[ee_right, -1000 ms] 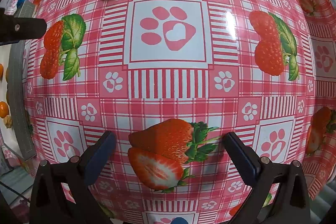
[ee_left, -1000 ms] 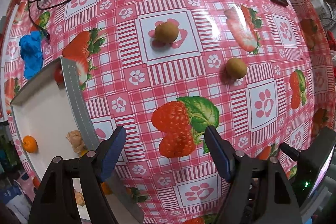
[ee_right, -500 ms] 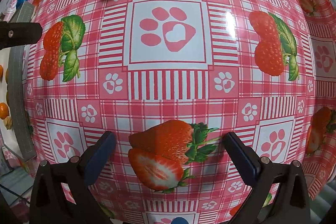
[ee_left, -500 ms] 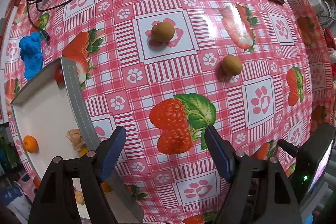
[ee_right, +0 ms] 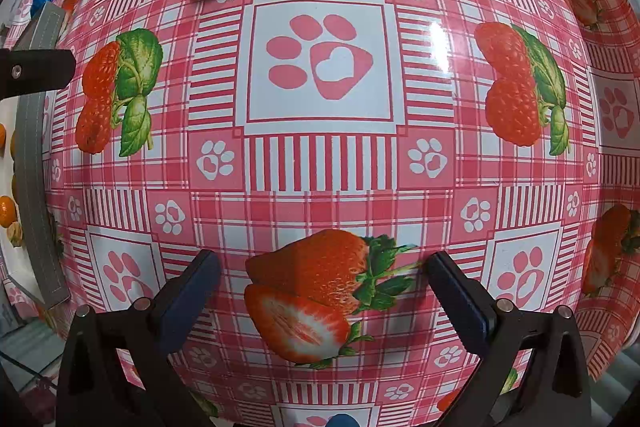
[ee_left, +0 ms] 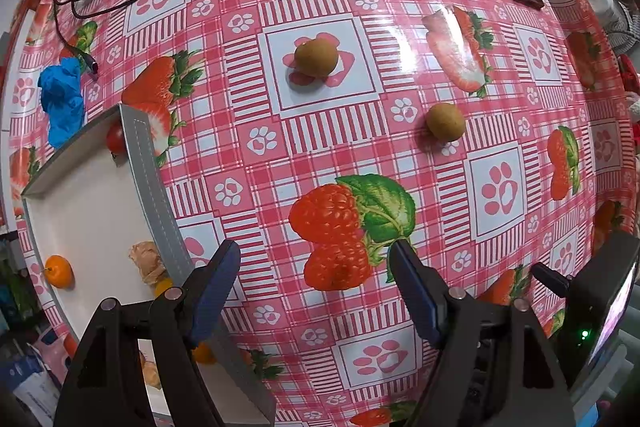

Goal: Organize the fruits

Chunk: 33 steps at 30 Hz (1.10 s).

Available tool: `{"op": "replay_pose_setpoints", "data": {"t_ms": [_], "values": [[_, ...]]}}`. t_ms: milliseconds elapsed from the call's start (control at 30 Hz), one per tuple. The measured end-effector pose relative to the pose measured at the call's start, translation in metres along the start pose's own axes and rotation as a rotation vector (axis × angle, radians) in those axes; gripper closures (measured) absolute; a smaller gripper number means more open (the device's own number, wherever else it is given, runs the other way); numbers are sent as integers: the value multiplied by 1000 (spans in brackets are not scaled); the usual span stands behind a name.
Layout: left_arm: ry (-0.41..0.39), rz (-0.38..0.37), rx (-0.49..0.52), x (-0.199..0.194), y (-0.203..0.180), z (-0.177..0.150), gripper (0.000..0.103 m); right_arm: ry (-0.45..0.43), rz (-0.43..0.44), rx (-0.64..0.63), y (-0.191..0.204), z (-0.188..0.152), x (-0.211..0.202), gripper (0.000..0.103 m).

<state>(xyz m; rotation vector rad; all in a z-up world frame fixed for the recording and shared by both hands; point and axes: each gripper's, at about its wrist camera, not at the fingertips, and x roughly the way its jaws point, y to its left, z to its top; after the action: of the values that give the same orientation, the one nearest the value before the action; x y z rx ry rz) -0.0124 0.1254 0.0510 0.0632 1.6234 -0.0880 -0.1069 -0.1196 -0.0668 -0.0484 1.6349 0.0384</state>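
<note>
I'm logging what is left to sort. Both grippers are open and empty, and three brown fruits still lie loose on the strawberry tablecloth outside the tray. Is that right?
Not quite: only two brown fruits lie loose on the tablecloth, one farther off and one to its right, as the left wrist view shows. The rest holds: left gripper and right gripper are open and empty, and both fruits are outside the tray.

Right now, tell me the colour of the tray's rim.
Grey, with stitching; the tray rim shows best in the left wrist view.

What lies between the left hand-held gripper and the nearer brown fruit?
Only bare tablecloth, seen in the left wrist view, between the left hand-held gripper and the brown fruit.
</note>
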Motion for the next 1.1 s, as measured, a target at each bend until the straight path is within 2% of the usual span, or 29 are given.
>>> {"op": "replay_pose_setpoints", "data": {"t_ms": [333,567,800,1100], "values": [[0,0,4,0,0,0,23,-2,0,-2,-8,-2,5,0],[0,2,5,1,0,1,23,-10,-3,0,7,1,-8,0],[-3,3,8,-1,-1,2,23,-10,-3,-1,0,-1,-2,0],[-51,22,-12,-12,7,30,23,-14,-4,-3,2,-2,-5,0]]}}
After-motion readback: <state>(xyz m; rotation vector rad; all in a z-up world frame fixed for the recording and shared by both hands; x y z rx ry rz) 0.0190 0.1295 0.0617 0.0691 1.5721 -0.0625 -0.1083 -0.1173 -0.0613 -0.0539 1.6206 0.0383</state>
